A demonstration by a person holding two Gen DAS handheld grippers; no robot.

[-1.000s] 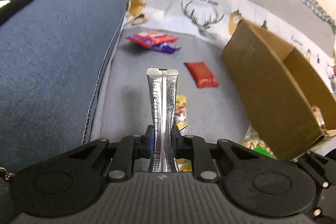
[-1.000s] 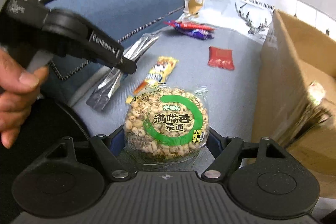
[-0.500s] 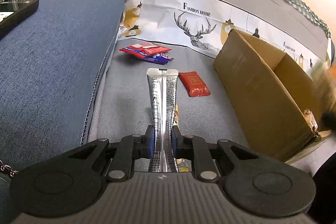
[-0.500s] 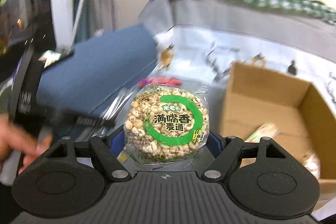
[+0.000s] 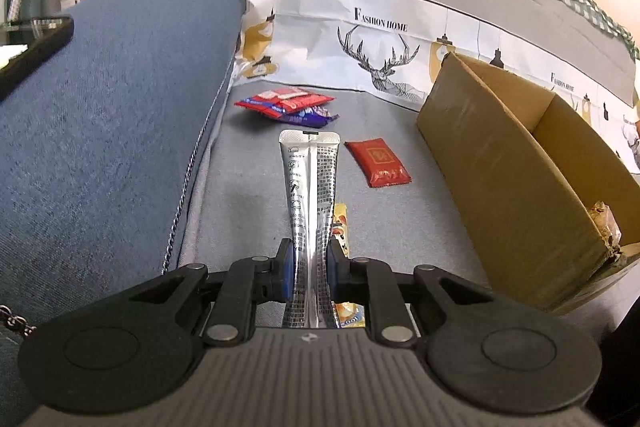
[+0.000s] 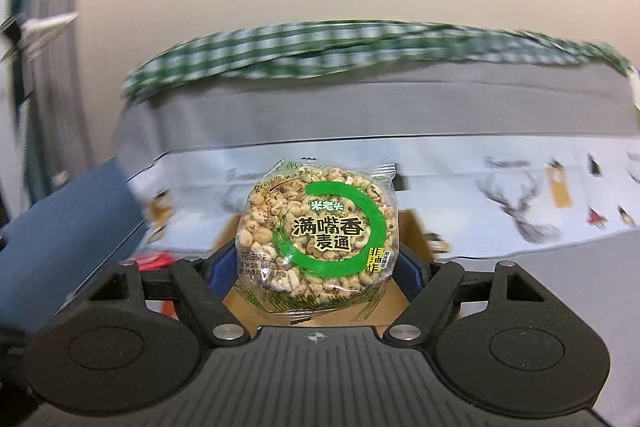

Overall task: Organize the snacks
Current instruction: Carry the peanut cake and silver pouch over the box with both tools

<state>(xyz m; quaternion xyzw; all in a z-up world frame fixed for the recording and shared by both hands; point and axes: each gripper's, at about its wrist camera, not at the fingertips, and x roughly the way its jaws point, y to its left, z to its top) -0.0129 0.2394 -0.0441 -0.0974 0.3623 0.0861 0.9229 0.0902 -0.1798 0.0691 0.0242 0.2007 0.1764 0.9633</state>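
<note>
On my left camera, the left gripper (image 5: pixel 308 267) sits low and level over the grey seat cushion (image 5: pixel 248 195), pointed toward the sofa back, and its tongs are clamped on a long silver sachet (image 5: pixel 310 195) that sticks straight out ahead of the fingers. Under the sachet I can see part of a yellow snack stick (image 5: pixel 341 227) lying on the cushion. Farther ahead, a red packet (image 5: pixel 378 163) lies flat, and a small pile of red and purple wrappers (image 5: pixel 286 103) rests near the deer-print cover (image 5: pixel 360 43) at the back. The cardboard box (image 5: pixel 500 179) stands open to the right of the sachet, with the red packet between them; something wrapped shows at its near corner, but I cannot make out what. The blue armrest (image 5: pixel 104 131) fills the left side. On my right camera, the right gripper (image 6: pixel 316 267) is tipped upward, looking at the wall and the green checked cloth (image 6: pixel 360 47) along the sofa top, with much of the background blurred. Its tongs are closed on a round puffed-grain cake (image 6: pixel 318 227) in a clear wrapper with a green ring, held upright, label facing me. Just below and behind it I see brown cardboard (image 6: pixel 248 311).
</note>
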